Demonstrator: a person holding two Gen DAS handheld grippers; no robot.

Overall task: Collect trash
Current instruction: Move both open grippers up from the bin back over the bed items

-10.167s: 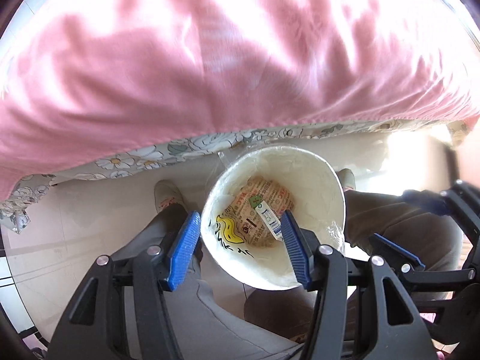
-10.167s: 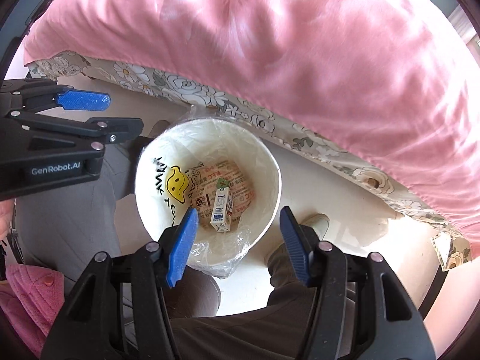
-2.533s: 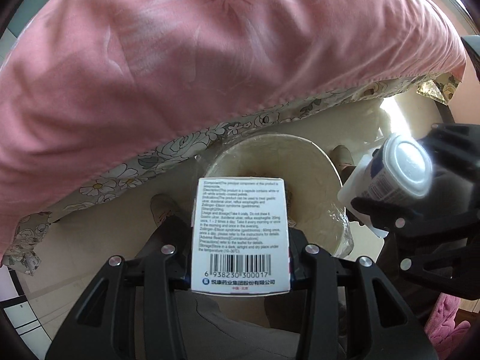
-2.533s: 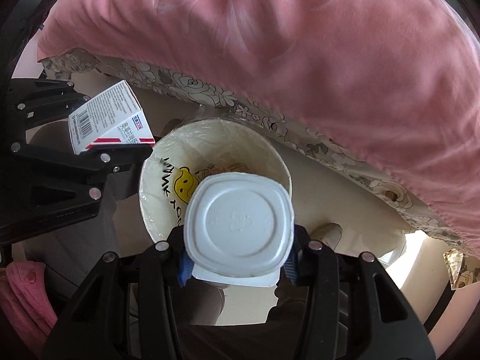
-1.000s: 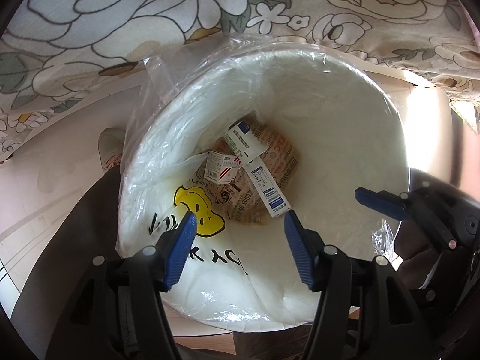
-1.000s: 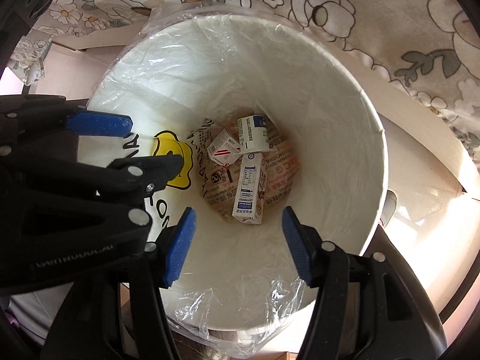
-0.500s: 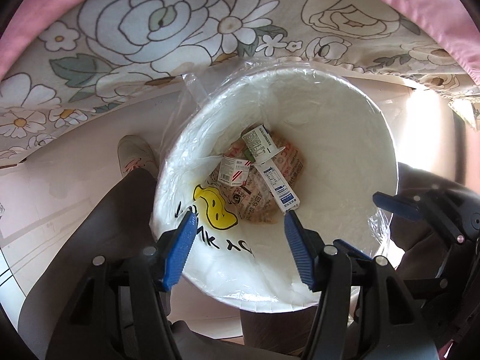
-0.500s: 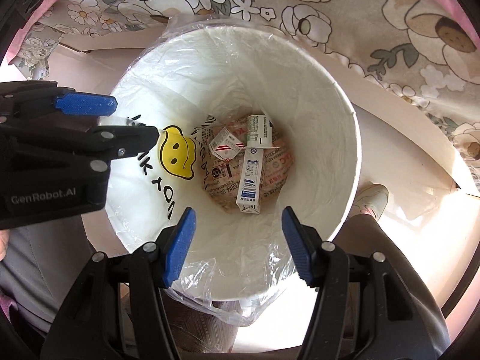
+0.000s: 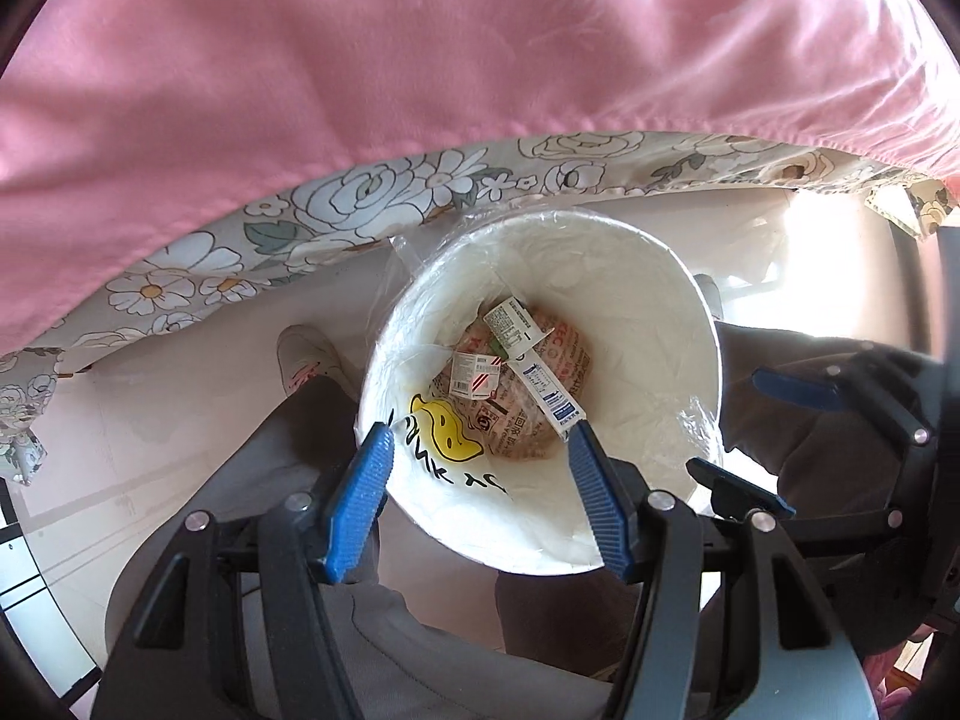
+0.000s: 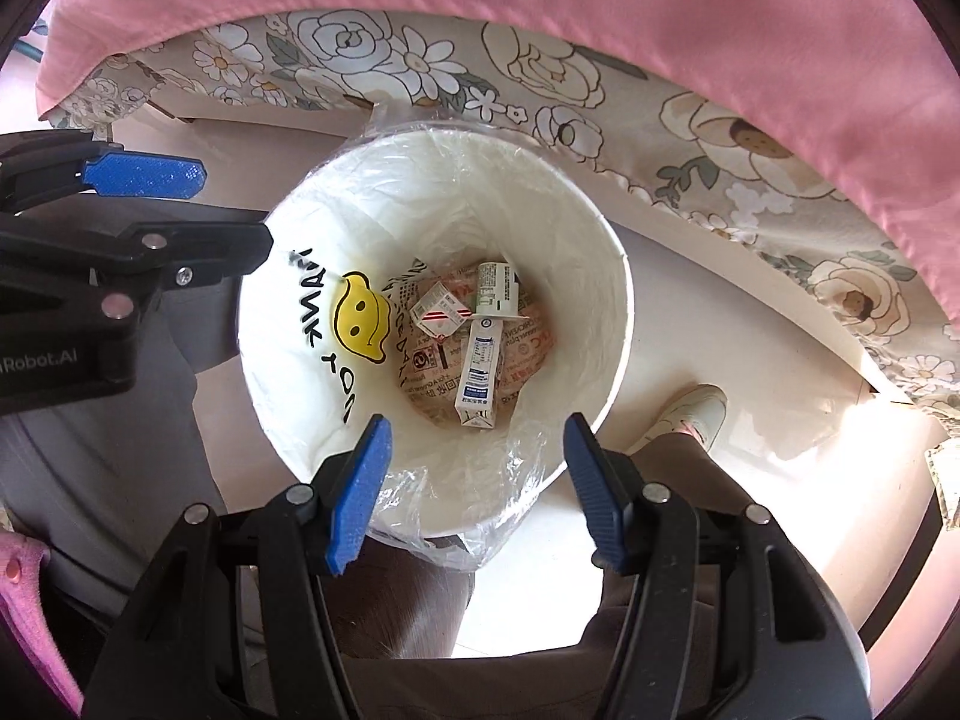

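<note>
A white trash bin [image 9: 654,312] lined with clear plastic and marked with a yellow smiley stands on the floor below both grippers; it also shows in the right wrist view [image 10: 576,252]. At its bottom lie a small red-striped box [image 9: 475,375] [image 10: 438,312], a white yogurt cup [image 9: 510,324] [image 10: 497,291], a slim blue-and-white carton [image 9: 549,393] [image 10: 478,375] and printed paper. My left gripper [image 9: 477,468] is open and empty above the bin's near rim. My right gripper [image 10: 474,462] is open and empty above the bin.
A bed with a pink blanket [image 9: 420,60] [image 10: 660,12] and a floral sheet [image 9: 360,204] [image 10: 420,66] overhangs the bin's far side. The person's grey-trousered legs and shoes [image 9: 306,354] [image 10: 696,414] flank the bin on the pale floor.
Both grippers let their items drop into the bin: the box from the left, the yogurt cup from the right. Both have since pulled up and back from the bin, open and empty.
</note>
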